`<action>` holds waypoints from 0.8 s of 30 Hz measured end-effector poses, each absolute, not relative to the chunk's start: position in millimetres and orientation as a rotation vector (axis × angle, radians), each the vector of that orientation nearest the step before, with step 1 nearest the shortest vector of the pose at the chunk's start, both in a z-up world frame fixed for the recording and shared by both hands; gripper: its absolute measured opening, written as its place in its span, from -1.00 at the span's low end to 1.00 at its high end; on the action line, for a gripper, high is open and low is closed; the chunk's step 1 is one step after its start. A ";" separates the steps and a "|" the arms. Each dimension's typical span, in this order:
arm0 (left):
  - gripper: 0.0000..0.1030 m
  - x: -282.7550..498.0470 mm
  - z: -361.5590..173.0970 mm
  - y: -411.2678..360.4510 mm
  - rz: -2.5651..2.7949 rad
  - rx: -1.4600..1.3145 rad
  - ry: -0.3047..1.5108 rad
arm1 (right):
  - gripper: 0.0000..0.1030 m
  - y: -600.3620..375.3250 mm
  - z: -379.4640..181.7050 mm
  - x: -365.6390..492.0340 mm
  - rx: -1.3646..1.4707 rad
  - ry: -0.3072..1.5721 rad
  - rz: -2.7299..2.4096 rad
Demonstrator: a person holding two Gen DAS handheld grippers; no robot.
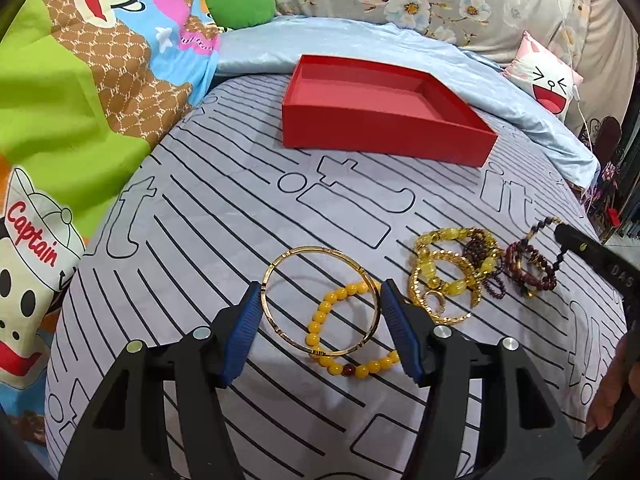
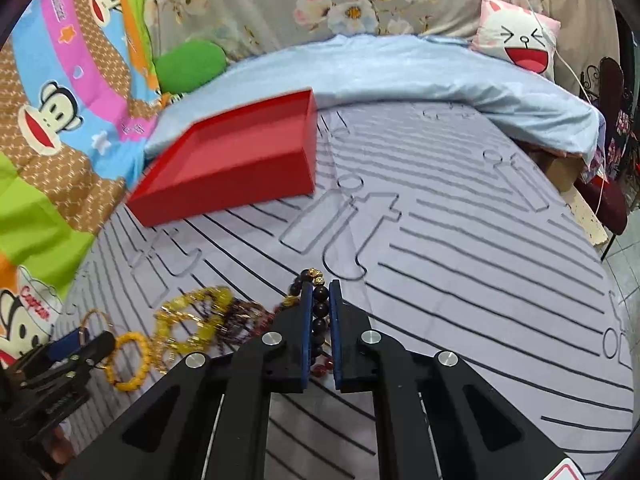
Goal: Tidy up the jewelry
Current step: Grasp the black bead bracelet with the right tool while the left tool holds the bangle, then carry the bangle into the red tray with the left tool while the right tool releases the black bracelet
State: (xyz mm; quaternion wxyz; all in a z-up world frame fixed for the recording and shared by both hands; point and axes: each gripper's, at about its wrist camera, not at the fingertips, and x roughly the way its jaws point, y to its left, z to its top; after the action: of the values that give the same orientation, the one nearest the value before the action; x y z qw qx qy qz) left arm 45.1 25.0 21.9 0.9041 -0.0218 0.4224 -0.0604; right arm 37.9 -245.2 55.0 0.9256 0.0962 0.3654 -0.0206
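Striped bed sheet is carrying jewelry while the right gripper, jaws clamped on a limp, probably slippery dark bead bracelet, is lifting.

Both wrist views look down, sharing red box

One red box is seen at the upper centre of the left wrist view. One plain gold bangle and one yellow bead bracelet are counted at lower centre. The tangled heap of bracelets at right cannot be counted.
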 end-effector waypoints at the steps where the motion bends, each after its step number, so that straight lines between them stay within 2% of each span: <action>1: 0.12 43.9 23.7 24.6 -0.126 -0.044 0.869 | -0.85 -244.7 62.4 34.8 0.198 0.732 -0.035; 14: 0.12 54.9 82.8 22.8 -0.181 -0.057 0.820 | -0.85 -239.4 124.4 34.0 0.195 0.651 0.022; 19: 0.12 101.7 118.7 18.1 -0.221 -0.038 0.776 | -0.85 -240.1 143.5 79.1 0.200 0.674 0.085; 24: 0.12 182.2 135.9 2.9 -0.282 -0.006 0.775 | -0.85 -235.6 158.8 165.9 0.172 0.712 0.151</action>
State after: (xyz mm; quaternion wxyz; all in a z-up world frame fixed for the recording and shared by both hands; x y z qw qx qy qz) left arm 182.2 2.9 135.9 0.9162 -0.0031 0.3766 -0.1371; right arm 165.9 -235.6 158.8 0.9309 0.0842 0.3479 0.0735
